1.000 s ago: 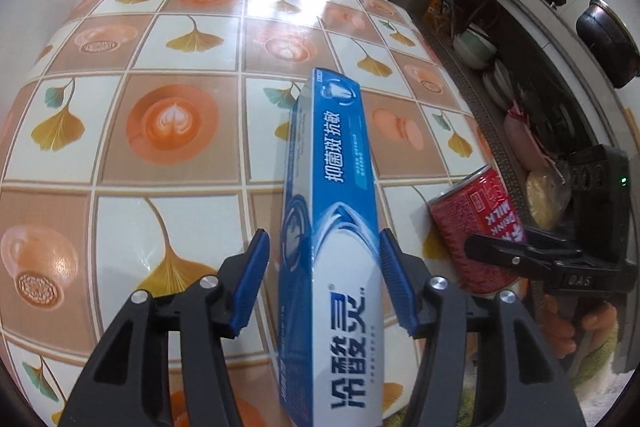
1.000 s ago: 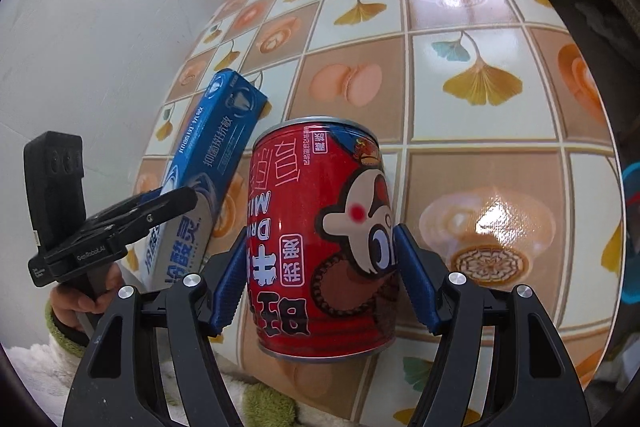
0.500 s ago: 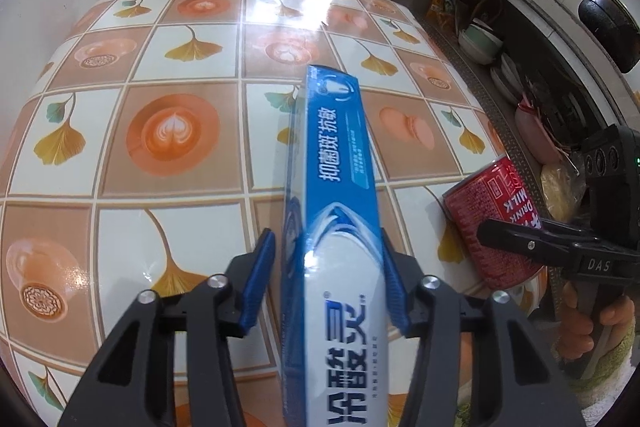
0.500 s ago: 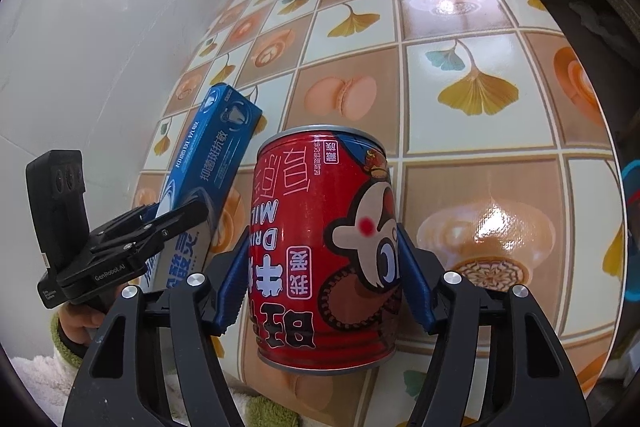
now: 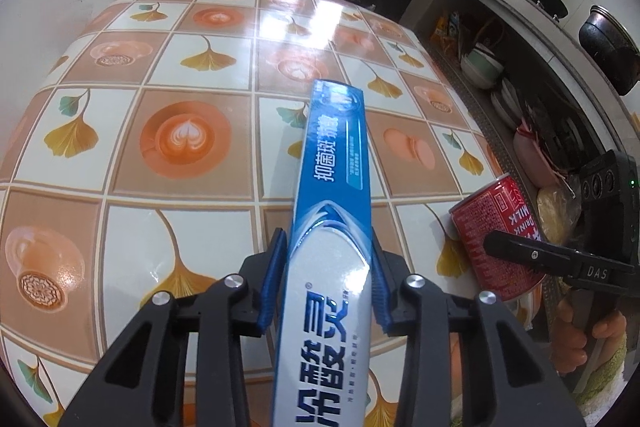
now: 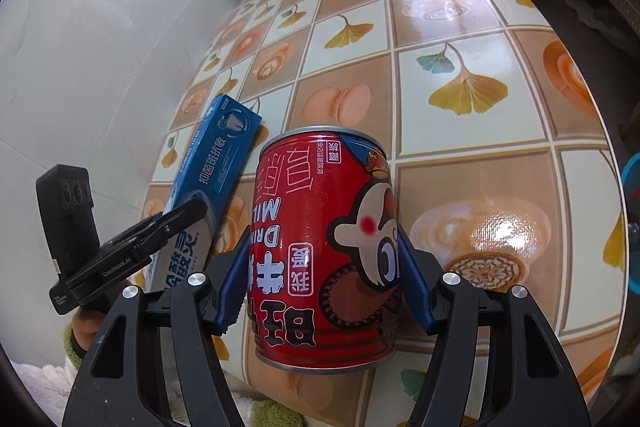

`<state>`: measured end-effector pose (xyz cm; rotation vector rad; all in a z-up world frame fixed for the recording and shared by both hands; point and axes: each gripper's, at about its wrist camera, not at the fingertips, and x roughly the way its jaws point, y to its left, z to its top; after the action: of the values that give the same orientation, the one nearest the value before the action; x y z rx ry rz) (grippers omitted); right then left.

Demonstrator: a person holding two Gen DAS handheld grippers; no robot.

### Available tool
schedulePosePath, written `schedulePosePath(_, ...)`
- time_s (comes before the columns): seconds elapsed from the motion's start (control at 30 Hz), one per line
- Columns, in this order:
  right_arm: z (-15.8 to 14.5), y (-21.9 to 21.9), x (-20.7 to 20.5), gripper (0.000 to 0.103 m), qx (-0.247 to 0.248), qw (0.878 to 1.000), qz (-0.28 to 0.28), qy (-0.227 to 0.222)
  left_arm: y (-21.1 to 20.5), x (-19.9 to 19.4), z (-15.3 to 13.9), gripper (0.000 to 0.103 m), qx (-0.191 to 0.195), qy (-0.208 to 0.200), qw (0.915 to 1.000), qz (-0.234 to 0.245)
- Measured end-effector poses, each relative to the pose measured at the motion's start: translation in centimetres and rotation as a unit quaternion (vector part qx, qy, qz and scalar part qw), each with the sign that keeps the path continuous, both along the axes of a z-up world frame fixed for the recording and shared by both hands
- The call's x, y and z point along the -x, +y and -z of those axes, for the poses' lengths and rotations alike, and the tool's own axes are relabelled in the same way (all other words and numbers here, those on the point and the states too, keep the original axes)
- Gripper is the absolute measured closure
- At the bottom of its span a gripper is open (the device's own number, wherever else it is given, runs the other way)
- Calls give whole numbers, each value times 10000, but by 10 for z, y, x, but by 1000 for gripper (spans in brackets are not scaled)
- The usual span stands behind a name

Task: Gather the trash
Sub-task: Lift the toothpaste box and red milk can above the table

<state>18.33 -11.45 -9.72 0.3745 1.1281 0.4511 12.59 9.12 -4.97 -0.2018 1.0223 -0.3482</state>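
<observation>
Readable print on box, can and grippers
Toothpaste box (image 5: 334, 211): "抑菌斑 抗敏", "冷酸灵"; red can (image 6: 326, 247): "DRINK MILK", "旺"; right gripper (image 5: 560, 259): "DAS"; left gripper (image 6: 132, 247): "GenRobot.AI".

Each camera sits close behind its own tool, looking forward and down across the table (image 5: 208, 163). Both share it: the left tool (image 6: 176, 223) appears at 9 o'clock in the right view, the right tool (image 5: 520, 251) at 3 o'clock in the left.

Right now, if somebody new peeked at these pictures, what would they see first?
Probably the red milk can with the cartoon face, upside down and squeezed in the right tongs, filling the right view. Next, the long blue toothpaste box gripped by the left tongs, pointing out over the table with its ginkgo-leaf and coffee-cup tiles.
</observation>
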Motion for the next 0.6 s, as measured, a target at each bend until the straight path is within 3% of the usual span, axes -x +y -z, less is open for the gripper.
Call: schedulePosePath(0.6, -17, -17, 18, 41, -183, 9995, 39, -261, 1, 10, -23, 68, 92, -424, 9990, -50)
